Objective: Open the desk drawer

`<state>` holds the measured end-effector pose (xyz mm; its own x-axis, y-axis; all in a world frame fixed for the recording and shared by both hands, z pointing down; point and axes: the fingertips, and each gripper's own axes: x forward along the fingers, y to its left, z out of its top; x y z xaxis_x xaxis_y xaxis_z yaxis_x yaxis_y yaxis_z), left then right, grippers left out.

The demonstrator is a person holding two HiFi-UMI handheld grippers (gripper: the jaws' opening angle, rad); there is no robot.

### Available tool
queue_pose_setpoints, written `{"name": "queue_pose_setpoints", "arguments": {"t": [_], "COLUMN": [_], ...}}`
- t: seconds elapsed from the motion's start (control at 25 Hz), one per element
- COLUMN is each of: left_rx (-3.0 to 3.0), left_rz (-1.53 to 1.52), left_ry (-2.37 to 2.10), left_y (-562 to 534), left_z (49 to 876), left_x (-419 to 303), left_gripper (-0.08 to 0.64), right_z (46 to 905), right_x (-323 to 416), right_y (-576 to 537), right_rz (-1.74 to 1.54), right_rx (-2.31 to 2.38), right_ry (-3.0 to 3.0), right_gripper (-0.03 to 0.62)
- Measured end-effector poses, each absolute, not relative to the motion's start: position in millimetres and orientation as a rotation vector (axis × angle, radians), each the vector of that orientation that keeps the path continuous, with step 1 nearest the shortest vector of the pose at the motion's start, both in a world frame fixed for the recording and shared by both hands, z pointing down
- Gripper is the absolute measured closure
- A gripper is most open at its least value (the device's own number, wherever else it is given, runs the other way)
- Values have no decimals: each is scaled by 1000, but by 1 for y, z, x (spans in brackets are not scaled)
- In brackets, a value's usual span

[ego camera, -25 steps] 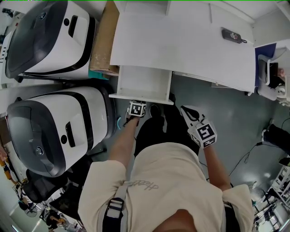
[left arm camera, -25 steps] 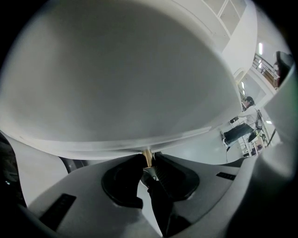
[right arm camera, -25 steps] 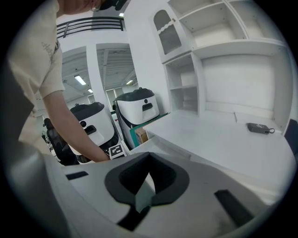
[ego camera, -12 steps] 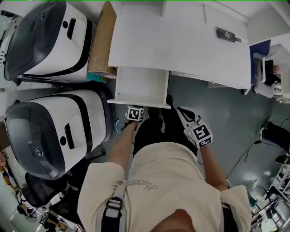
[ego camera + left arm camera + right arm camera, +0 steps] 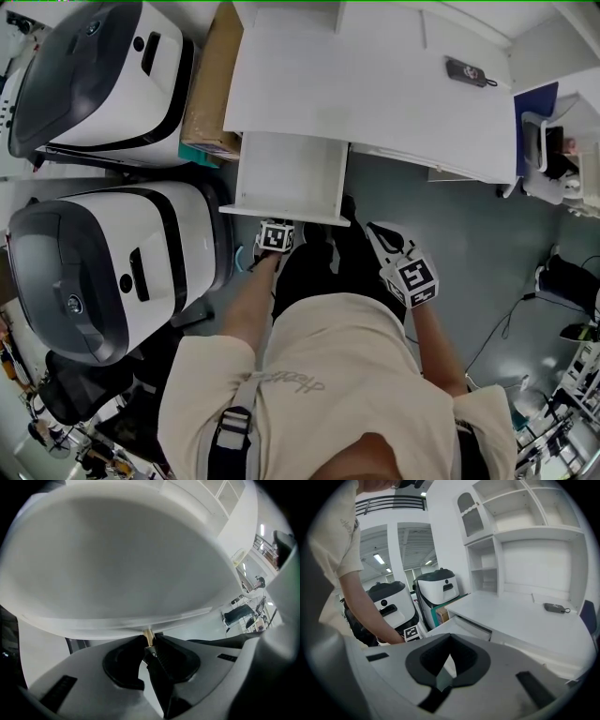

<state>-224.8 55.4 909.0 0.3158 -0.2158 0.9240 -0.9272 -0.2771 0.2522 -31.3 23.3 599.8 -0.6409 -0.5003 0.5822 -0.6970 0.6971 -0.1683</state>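
Note:
The white desk (image 5: 375, 84) has its drawer (image 5: 291, 173) pulled out toward me, its inside bare. My left gripper (image 5: 281, 223) is at the middle of the drawer's front edge. In the left gripper view it (image 5: 149, 641) is shut on the small brass knob (image 5: 148, 636) under the white drawer front (image 5: 117, 573), and its jaws have just closed a little further on it. My right gripper (image 5: 380, 232) hangs in the air to the right of the drawer, apart from it. Its tips (image 5: 450, 641) are together with nothing held; beyond them is the drawer (image 5: 456, 627).
Two large white-and-black machines (image 5: 103, 75) (image 5: 112, 262) stand close on the left of the drawer, with a cardboard box (image 5: 211, 84) against the desk's side. A dark remote (image 5: 466, 71) lies on the desk top. Grey floor with cables (image 5: 506, 328) is on the right.
The drawer has slid further out of the desk toward me, with my left gripper moving back along with its front. The right gripper has drifted only slightly.

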Motion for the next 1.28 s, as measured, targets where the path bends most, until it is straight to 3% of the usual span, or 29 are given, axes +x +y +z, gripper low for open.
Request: {"name": "queue_pose_setpoints", "arguments": {"t": [0.92,1.28], "left_rx": [1621,1560], "left_rz": [1007,1033], "left_ry": [-1178,-1296], "left_y": [71,85], "left_z": [911,870], "left_x": [-223,-211], "left_gripper": [481,479], "right_z": [601,589], "right_x": [2,42], "right_y": [44,45], "right_rz": [558,532], "right_rx": [931,865], "right_ry": [-2419,-2498], "right_gripper": [591,591]}}
